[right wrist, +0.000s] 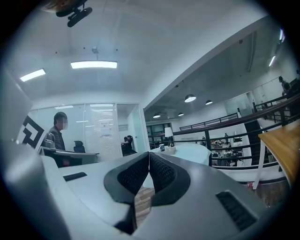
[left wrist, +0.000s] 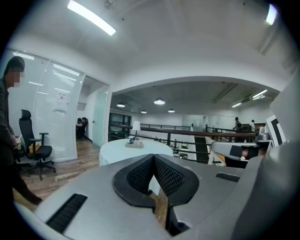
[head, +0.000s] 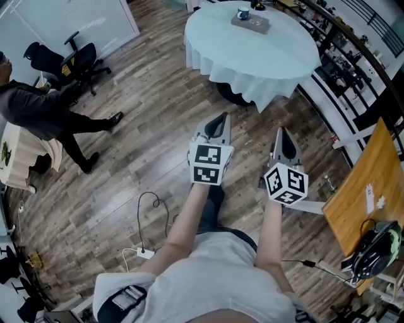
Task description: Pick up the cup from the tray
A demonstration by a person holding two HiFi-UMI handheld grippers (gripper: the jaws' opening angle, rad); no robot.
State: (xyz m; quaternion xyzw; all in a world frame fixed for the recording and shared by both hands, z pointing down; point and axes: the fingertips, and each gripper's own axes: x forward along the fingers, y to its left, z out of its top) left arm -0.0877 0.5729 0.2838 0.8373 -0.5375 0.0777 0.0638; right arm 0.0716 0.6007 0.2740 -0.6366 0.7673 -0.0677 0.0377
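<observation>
- A small dark cup [head: 243, 12] sits on a flat grey tray [head: 255, 26], on the far round white-clothed table [head: 252, 57].
- The left gripper [head: 221, 118] and right gripper [head: 283, 132] have closed, empty jaws and are well apart from the table.
- This is likely the approach; next, get near and open the jaws.

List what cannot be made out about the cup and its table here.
- cup: too small in every view to show handle or contents.
- lamp: cut off by the head view's top edge.
- table: near side hidden behind the left gripper in its own view.
</observation>
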